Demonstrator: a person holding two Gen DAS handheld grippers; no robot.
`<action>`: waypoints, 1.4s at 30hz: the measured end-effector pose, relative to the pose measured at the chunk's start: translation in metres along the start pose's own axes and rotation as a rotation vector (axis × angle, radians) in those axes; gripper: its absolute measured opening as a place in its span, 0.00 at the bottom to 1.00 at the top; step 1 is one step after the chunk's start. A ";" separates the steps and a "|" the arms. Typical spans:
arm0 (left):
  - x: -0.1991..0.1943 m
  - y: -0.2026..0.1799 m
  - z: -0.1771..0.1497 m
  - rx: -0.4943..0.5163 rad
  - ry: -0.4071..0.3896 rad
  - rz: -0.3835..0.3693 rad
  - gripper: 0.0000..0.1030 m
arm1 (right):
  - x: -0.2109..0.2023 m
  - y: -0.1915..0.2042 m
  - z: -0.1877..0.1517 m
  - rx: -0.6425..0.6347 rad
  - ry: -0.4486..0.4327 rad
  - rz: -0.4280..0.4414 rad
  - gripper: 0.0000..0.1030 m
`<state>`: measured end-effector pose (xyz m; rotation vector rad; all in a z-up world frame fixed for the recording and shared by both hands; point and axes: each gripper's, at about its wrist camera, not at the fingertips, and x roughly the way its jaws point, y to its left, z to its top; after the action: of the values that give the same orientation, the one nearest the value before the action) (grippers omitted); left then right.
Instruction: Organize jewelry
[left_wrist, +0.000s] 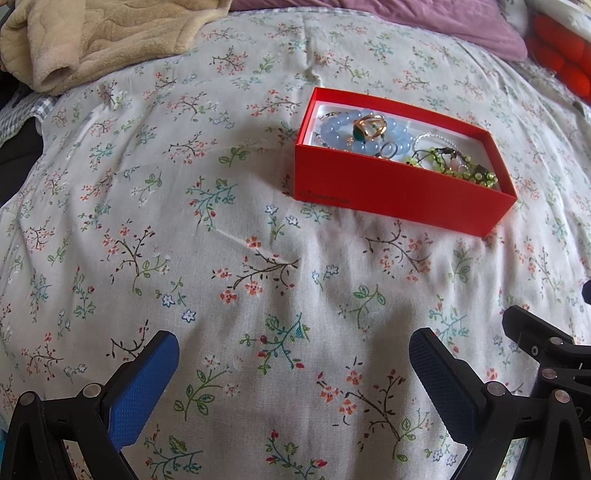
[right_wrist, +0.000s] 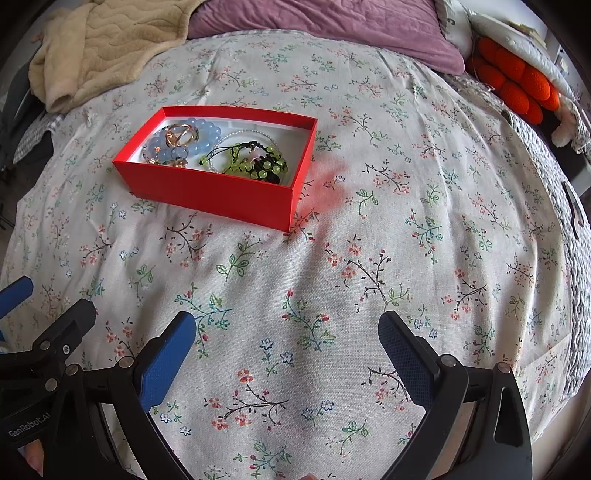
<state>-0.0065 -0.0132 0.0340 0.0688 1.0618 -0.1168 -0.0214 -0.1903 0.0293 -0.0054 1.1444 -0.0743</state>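
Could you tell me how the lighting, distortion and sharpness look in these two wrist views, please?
Left wrist view: soft daylight, strong fisheye bend of the floral bedspread, the red box sharp, faint shadows under the open left tool. Right wrist view: dark lens vignette at the corners, a reddish glow cast on the cloth beside the box, right tool open and in focus.

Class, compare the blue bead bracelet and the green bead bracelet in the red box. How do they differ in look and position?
The blue bead bracelet has large, pale, closely packed beads; the green bead bracelet has smaller lime beads strung on dark cord. A gold ring lies on the blue one; none lies on the green one. In the right wrist view blue lies left, green right. Both lie inside the red box.
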 end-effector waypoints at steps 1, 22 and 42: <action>0.000 0.000 -0.001 0.000 0.000 0.000 0.99 | 0.000 0.000 0.000 0.000 0.000 0.000 0.98; 0.002 0.002 0.000 0.007 0.007 0.012 0.99 | 0.000 0.000 -0.001 0.002 0.001 -0.001 0.98; 0.006 0.005 0.000 -0.001 0.029 0.019 0.99 | 0.000 -0.001 -0.001 0.001 0.001 -0.002 0.98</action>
<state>-0.0026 -0.0090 0.0284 0.0796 1.0895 -0.0982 -0.0226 -0.1908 0.0289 -0.0052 1.1453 -0.0765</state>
